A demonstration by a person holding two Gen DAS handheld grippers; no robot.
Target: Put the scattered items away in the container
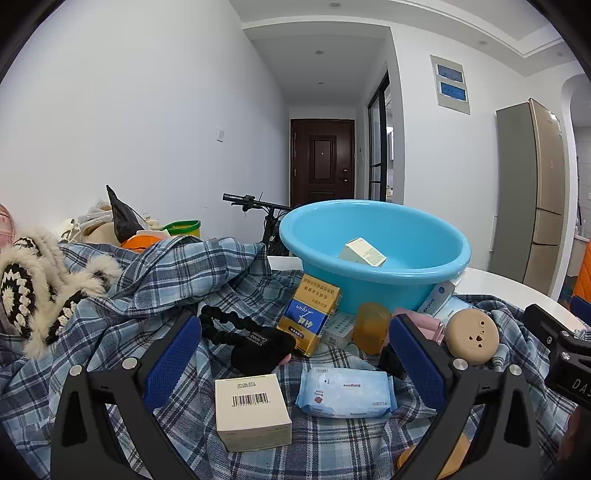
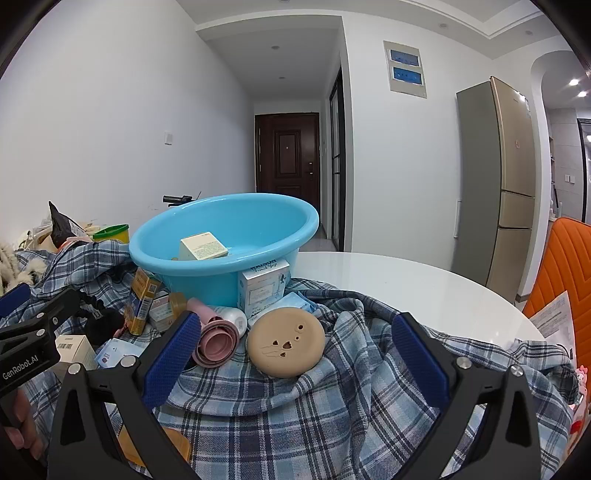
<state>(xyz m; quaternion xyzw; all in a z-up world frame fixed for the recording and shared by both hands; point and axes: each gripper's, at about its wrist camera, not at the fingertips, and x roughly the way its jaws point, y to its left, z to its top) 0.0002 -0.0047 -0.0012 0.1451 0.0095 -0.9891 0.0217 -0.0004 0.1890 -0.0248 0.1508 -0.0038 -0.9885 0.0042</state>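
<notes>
Left wrist: left gripper [image 1: 295, 354] jaws apart, barcode box [image 1: 252, 411] & Babycare wipes [image 1: 345, 393] between; right gripper [image 2: 295, 350] jaws apart w/ tan disc [image 2: 285, 343] between.

Even, cool indoor light across both views, coming from recessed ceiling spots [image 1: 335, 5] overhead, with two more glowing hard at the far right of the right wrist view. Shadows are soft and short under the clutter. The white tabletop [image 2: 406, 280] carries a pale sheen, no harsh glare. Focus is crisp mid-frame; heavy fisheye bending curves the walls, and black vignette eats every corner.
</notes>
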